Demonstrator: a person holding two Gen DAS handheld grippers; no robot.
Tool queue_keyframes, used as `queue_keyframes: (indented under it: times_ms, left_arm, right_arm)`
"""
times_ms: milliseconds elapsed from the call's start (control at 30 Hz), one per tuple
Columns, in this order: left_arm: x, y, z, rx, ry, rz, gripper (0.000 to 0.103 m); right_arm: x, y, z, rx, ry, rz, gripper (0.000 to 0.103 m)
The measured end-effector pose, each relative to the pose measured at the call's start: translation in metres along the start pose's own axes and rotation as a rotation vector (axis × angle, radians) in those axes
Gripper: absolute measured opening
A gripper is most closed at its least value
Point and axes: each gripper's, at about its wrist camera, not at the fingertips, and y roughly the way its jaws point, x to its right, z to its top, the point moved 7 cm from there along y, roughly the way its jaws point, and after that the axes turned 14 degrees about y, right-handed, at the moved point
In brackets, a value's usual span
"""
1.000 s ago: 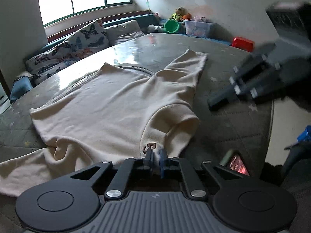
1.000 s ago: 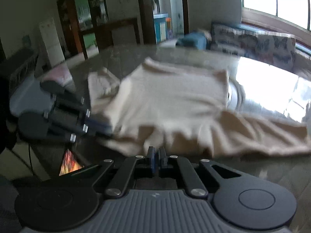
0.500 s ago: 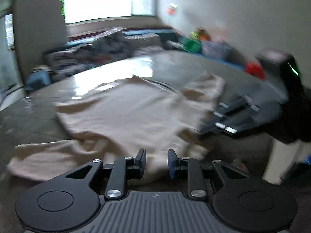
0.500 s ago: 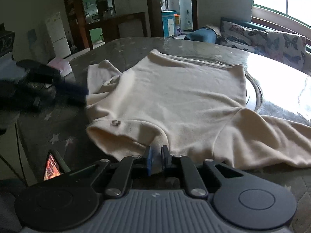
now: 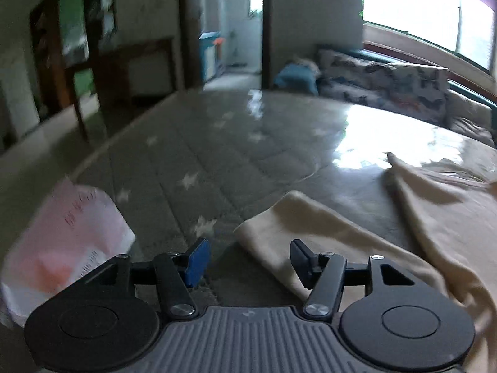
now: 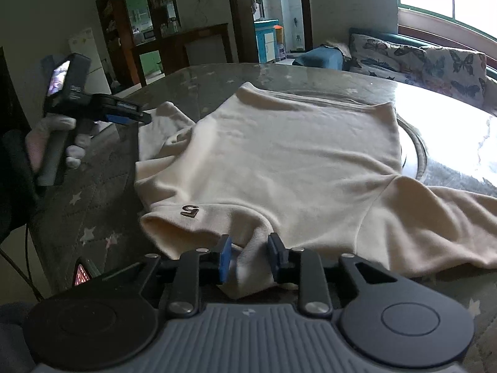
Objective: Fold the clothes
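Right wrist: sweater (image 6: pixel 279 161) fold lies between opening fingers (image 6: pixel 224 259).

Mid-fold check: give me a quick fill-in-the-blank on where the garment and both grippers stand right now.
1. The cream sweater lies spread on the ____.
2. The neck fold sits between the pads of the ____ gripper, whose jaws are opening.
3. The left gripper hovers by the sweater's ____ cuff, jaws opening.
4. Beside it lies a ____ packet.

Missing: table; right; sleeve; pink

Blurred pink-and-white packet (image 5: pixel 65 248), lettering unreadable; cream garment (image 5: pixel 435 217) cut by frame edge.
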Motion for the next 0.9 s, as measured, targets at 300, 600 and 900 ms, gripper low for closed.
queue_keyframes:
  times_ms: [300,600,900]
  left_arm:
    - [-0.017,-0.010,-0.003,0.050,-0.056,0.117,0.005]
    - [-0.049,-0.040,-0.044,0.010,-0.084,0.262,0.005]
    - [-0.047,-0.043,-0.058,-0.062,-0.086,0.335,0.005]
  right_arm:
    - [-0.001,0.002,-0.001,-0.003,-0.014,-0.004,0.028]
    - [-0.003,-0.003,0.013,0.020,-0.022,0.013,0.028]
    - [0.002,0.007,0.009,0.001,-0.014,0.008,0.032]
